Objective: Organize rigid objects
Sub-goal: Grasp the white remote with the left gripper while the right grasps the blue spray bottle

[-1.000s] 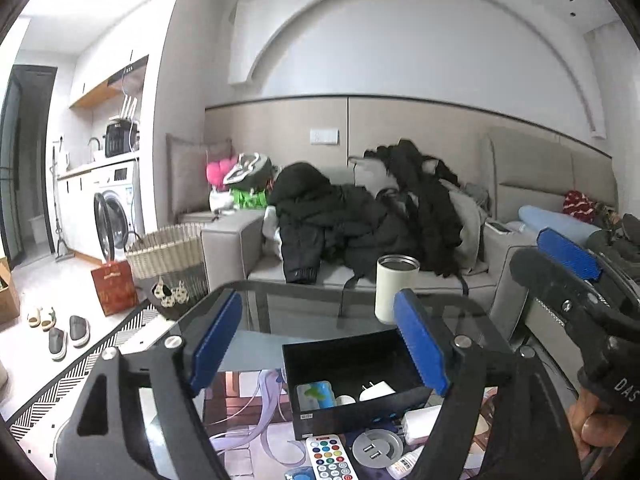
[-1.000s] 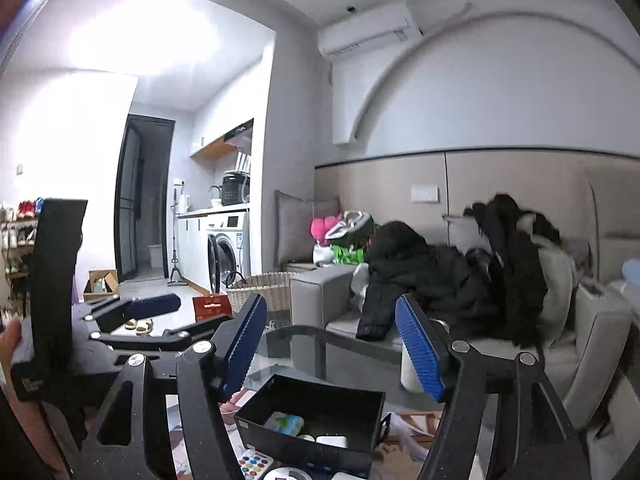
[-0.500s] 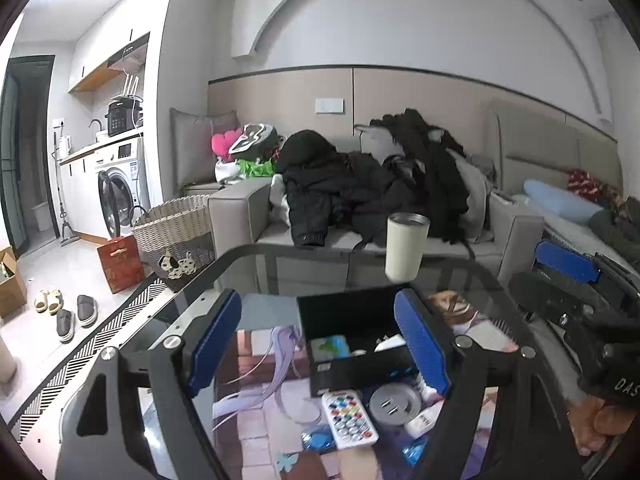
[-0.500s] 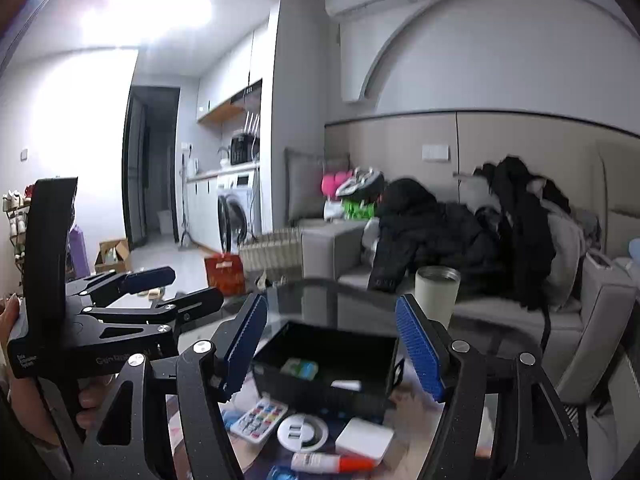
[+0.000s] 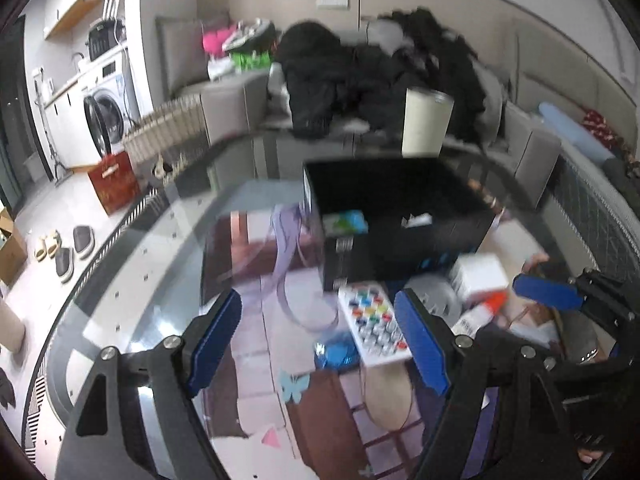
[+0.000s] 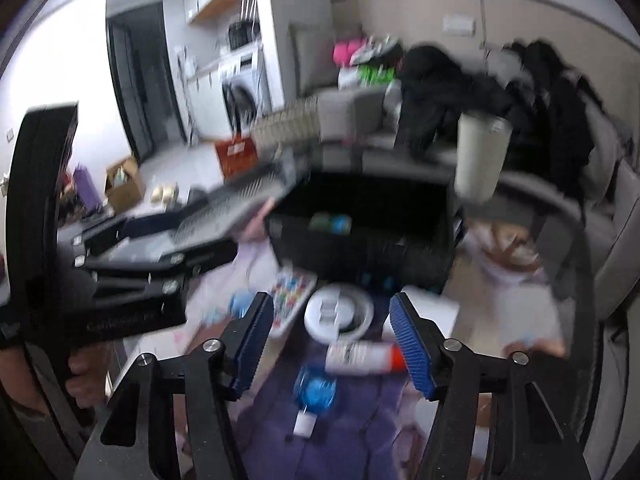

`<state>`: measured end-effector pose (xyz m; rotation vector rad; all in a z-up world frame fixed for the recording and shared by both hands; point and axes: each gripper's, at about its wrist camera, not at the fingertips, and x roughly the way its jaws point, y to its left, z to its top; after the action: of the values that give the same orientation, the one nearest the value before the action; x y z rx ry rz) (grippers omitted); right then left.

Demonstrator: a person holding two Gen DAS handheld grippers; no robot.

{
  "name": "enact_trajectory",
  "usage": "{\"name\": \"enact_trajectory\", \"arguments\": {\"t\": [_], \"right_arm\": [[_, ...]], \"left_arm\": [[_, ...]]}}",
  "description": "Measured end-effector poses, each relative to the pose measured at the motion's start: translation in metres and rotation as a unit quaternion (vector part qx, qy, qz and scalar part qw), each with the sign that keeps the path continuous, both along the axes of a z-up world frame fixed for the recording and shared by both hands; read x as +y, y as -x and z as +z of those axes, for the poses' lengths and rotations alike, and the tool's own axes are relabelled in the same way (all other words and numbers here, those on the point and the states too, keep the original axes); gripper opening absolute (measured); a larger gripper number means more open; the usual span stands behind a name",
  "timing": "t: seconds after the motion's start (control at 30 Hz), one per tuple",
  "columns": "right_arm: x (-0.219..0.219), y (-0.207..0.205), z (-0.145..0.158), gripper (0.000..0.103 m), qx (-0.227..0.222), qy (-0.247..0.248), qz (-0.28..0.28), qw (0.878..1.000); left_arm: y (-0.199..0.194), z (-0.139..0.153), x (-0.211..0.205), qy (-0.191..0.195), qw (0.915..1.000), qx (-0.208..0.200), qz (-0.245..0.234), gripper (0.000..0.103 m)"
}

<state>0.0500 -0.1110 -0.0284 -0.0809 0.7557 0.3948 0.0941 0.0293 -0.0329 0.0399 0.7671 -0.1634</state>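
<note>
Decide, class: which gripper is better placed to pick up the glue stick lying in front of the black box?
Probably the right gripper. It is open, and the glue stick lies almost between its fingers. The left gripper, also open, frames the remote instead.

A round glass-topped desk (image 5: 132, 280) with a dark rim carries the clutter, over a printed mat. On it stand an open black rectangular box (image 5: 400, 216) and, at the far edge, a cream cylindrical tumbler (image 5: 426, 122). In front of the box lie a white remote with coloured buttons (image 5: 374, 324), a round white disc (image 6: 339, 312), a white box (image 5: 478, 276), a white glue tube with an orange cap (image 6: 364, 357) and a small blue object (image 6: 314, 394).
</note>
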Motion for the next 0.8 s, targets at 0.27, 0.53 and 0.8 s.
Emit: {"name": "enact_trajectory", "arguments": {"t": [0.27,0.53,0.8], "right_arm": [[0.019,-0.005,-0.060,0.052,0.106,0.033,0.038,0.993],[0.011,-0.006,-0.069,0.036,0.115,0.042,0.046,0.991],[-0.018,-0.006,-0.060,0.031,0.121,0.032,0.032,0.992]], "left_arm": [[0.004,-0.028,-0.024,-0.034,0.9983,0.030,-0.036,0.080],[-0.013,-0.042,-0.044,-0.045,0.9959,0.055,-0.056,0.080],[-0.029,-0.058,-0.053,-0.026,0.9916,0.106,-0.071,0.038]]}}
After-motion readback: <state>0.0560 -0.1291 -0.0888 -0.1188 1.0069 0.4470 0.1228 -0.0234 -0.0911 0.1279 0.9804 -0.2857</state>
